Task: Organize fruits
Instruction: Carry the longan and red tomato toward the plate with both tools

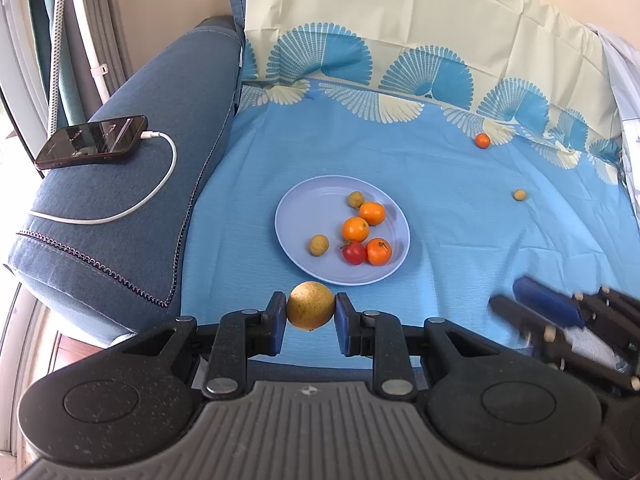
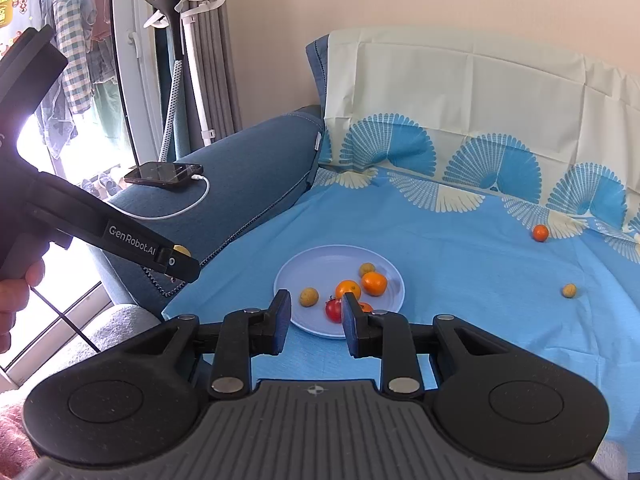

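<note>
A pale blue plate (image 1: 304, 208) (image 2: 304, 270) sits on the blue cloth and holds three oranges (image 1: 355, 229), a red tomato (image 1: 354, 253) and two small tan fruits (image 1: 319, 245). My left gripper (image 1: 310, 314) is shut on a larger yellow-brown round fruit (image 1: 310, 310), just short of the plate's near rim. My right gripper (image 2: 316, 316) is open and empty, above the near edge of the plate; it shows blurred in the left wrist view (image 1: 548, 316). A loose small orange (image 1: 483, 141) (image 2: 540, 233) and a loose tan fruit (image 1: 519, 195) (image 2: 569, 291) lie far right on the cloth.
A blue sofa arm (image 1: 132, 208) on the left carries a phone (image 1: 92, 142) on a white charging cable (image 1: 132, 208). The patterned cloth rises up the sofa back (image 1: 400, 12). A garment steamer stand (image 2: 180, 40) and a window are at far left.
</note>
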A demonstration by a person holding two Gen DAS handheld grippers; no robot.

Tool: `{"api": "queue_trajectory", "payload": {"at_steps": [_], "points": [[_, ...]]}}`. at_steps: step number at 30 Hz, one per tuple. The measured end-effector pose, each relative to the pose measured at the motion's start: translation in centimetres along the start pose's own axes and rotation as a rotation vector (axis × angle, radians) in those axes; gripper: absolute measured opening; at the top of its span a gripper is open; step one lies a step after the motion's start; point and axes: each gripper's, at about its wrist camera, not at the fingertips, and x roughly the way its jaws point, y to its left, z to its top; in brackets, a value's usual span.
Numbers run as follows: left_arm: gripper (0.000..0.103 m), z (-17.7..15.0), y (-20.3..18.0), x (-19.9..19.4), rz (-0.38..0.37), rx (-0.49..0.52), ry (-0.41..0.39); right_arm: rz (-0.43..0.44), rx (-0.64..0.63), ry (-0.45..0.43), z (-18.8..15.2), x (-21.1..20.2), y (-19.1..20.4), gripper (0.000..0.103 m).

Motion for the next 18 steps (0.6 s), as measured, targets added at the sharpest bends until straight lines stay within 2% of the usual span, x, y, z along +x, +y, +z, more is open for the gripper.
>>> {"api": "queue_trajectory", "payload": {"at_steps": [2,3,4,5,6,8,10,13,16,18], "points": [[0.028,0.7,0.0,0.9,-0.006,-0.01,0.02,-0.034,-0.057,-0.074,0.1,1.6,0.1,0.013],[0.028,1.1,-0.1,1.3,-0.001,0.001,0.029,-0.05,-0.1,-0.026,0.6,3.8,0.0,0.006],[0.028,1.5,0.0,1.4,-0.006,0.002,0.016,-0.067,-0.058,0.02,1.2,5.5,-1.0,0.005],[0.028,1.8,0.2,1.6,-0.006,0.006,0.006,-0.051,0.029,0.016,1.3,6.0,-2.6,0.005],[0.028,2.1,0.3,2.0,-0.005,0.01,0.002,-0.043,0.064,0.015,1.1,6.3,-4.1,0.005],[0.028,2.9,0.3,3.6,0.006,0.014,0.03,-0.127,0.051,0.057,0.0,7.5,-6.4,0.005],[0.028,3.9,0.5,5.6,0.012,-0.002,0.067,-0.147,0.129,0.112,-0.8,8.8,-9.3,0.006],[0.028,5.4,0.7,8.0,0.02,-0.029,0.094,-0.176,0.218,0.112,-1.6,9.5,-12.4,0.007],[0.028,6.6,0.7,9.6,0.024,-0.037,0.1,-0.173,0.25,0.133,-2.7,10.2,-13.9,0.015],[0.028,7.3,0.6,10.4,0.024,-0.038,0.104,-0.176,0.262,0.159,-3.5,10.7,-14.6,0.034]]}}
